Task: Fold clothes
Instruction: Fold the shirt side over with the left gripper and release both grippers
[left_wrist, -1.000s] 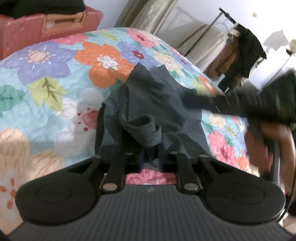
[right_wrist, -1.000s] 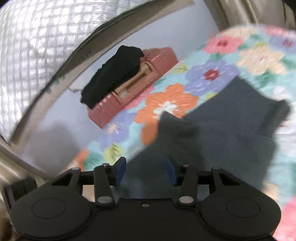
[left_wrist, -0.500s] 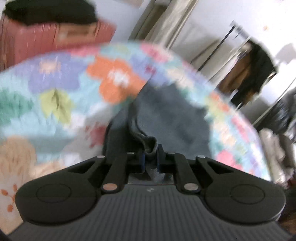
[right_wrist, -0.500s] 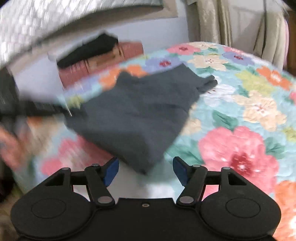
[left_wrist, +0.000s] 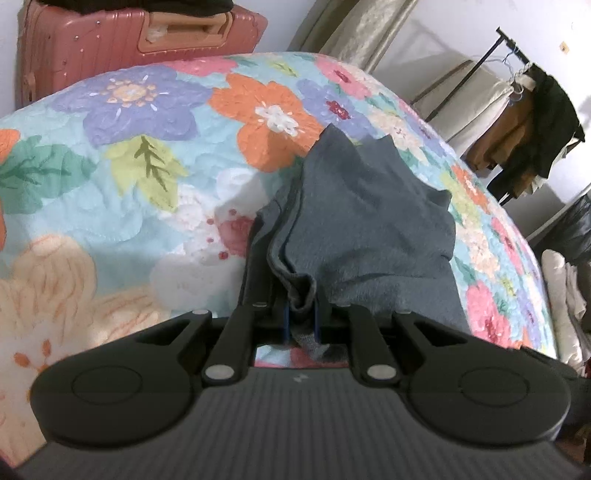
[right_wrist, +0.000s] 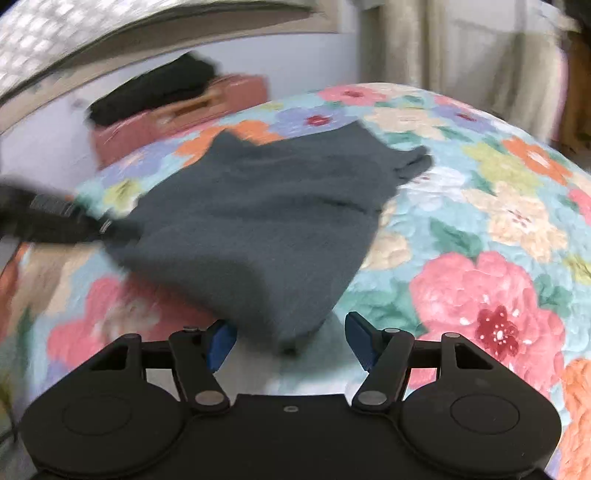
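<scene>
Your left gripper is clenched on a bunched edge of the dark grey garment; the cloth is pinched between the blue pads and a tail hangs out below. Your right gripper is released, fingers spread wide, nothing between them.

Key relation: the garment's near corner sits just ahead of the right fingers, roughly centred in the gap and slightly left. From there the garment runs away and up-left across the bed, long axis diagonal, far end in two short points near the orange flower. The right is the free one and the nearer to that loose corner, so my call is that it takes it. The left gripper shows in the right view only as a dark blur at the garment's left edge.

Material: soft, matte knit or fleece, limp, with a doubled layer and a seamed hem by the left fingers. Expect it to sag and drag on the quilted floral cover. Pink suitcase and clothes rack stand beyond the bed, well apart.
</scene>
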